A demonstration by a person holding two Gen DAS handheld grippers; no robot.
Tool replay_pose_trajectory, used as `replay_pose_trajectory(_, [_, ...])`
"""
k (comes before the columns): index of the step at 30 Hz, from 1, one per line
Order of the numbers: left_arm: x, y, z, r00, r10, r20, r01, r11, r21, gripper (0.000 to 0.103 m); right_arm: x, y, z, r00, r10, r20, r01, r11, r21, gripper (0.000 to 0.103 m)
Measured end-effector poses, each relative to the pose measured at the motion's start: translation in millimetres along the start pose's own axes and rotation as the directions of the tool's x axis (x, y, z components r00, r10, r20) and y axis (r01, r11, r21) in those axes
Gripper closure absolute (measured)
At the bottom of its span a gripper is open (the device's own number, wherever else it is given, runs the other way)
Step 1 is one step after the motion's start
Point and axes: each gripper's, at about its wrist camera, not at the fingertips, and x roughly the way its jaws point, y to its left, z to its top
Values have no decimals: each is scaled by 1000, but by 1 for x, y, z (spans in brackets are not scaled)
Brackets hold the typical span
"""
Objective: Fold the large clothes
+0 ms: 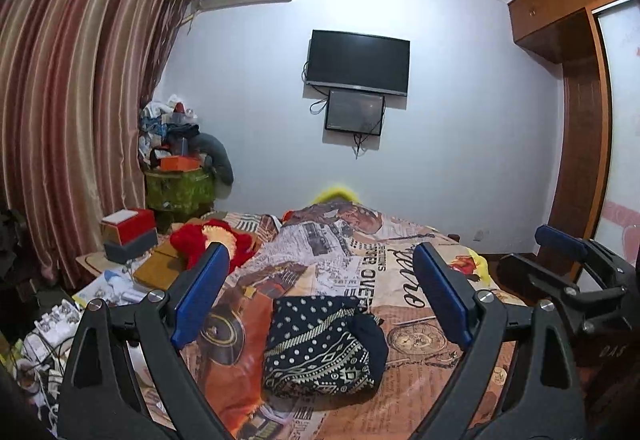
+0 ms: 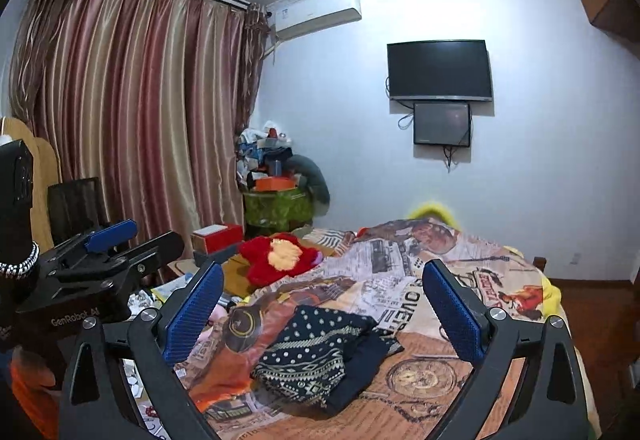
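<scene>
Dim indoor light, cool bluish cast on the wall [image 1: 460, 80]; source not in frame for me. Curtains [image 2: 132, 112] are shut with a soft sheen on the folds. Soft shadows sit under the TV [image 1: 358, 62]. Heavy fisheye bend at the edges, black vignette in the corners. Slight softness overall, yellow smear at the far bed edge [image 2: 430, 209]. My blue pads [image 1: 202, 290] look sharp, no glare.
</scene>
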Motion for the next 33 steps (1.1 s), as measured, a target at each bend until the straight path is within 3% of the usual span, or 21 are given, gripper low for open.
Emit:
replay_pose_trajectory(9, [0, 4, -8, 1000, 5, -21, -5, 1000, -19, 10, 6, -3, -10, 999, 0, -51, 1, 1000, 29, 3])
replay_pose_trajectory(33, [2, 4, -14, 999, 26, -29, -26, 999, -26, 5, 3, -11, -8, 999, -6, -33, 8, 999, 36, 3])
